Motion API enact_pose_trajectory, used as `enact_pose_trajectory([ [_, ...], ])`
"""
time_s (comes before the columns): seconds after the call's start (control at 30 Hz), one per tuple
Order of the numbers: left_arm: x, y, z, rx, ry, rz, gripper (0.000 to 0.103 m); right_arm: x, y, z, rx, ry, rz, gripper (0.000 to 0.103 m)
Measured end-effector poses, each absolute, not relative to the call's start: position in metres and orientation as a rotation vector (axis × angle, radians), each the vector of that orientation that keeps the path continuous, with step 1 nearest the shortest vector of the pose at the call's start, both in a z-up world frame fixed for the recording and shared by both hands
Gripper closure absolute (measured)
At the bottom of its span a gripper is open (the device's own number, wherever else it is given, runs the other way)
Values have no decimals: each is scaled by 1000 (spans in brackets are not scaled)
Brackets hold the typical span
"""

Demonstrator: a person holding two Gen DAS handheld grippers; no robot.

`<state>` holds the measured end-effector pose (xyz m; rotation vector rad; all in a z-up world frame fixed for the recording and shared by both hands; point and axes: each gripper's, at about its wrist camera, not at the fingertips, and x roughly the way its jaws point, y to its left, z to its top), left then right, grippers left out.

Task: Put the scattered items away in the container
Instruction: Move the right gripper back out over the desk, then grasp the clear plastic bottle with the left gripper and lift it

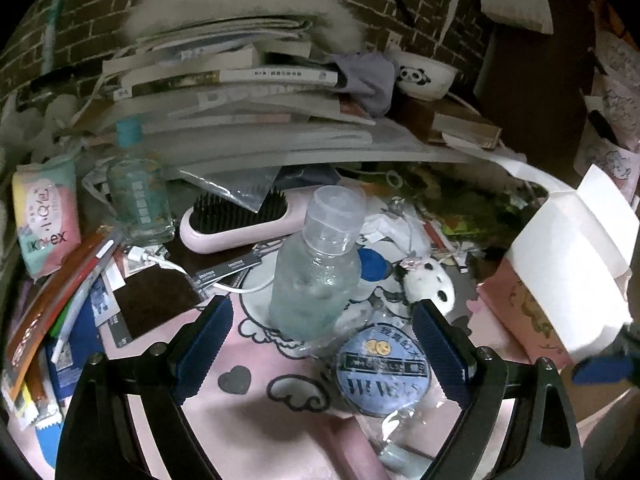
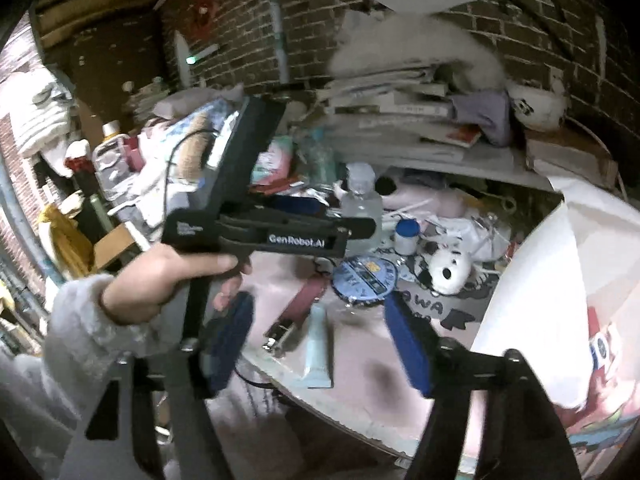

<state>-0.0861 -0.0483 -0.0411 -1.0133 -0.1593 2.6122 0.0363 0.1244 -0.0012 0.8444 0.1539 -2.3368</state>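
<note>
Both sets of jaws gape wide with nothing between them. I hold my left gripper (image 1: 324, 344) low over the pink mat so its pads bracket the upright clear bottle (image 1: 316, 268), lining up a grasp. My right gripper (image 2: 320, 344) hangs back beside the white container (image 2: 560, 280).

A cluttered home room, probably a bedroom desk corner: brick-pattern wall (image 1: 100, 12), stacked books (image 1: 240, 80), panda bowl (image 1: 426, 76), hairbrush (image 1: 240, 220), sanitary-pad pack (image 1: 46, 216) and pink cartoon desk mat (image 1: 260, 408).
</note>
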Motion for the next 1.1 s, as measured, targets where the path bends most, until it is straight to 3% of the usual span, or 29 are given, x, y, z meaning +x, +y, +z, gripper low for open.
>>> enact_pose_trajectory([
  [0.13, -97, -47, -47, -1047, -162, 2602, 35, 28, 124, -14, 874, 122, -2388, 52],
  [0.37, -110, -42, -54, -1072, -132, 2610, 38, 15, 122, -40, 942, 114, -2422, 52],
  [0.43, -113, -41, -56, -1088, -124, 2606, 53, 13, 120, -45, 960, 119, -2414, 52],
  [1.1, -114, -35, -63, -1147, -85, 2601, 59, 5, 123, -64, 993, 82, -2437, 52],
])
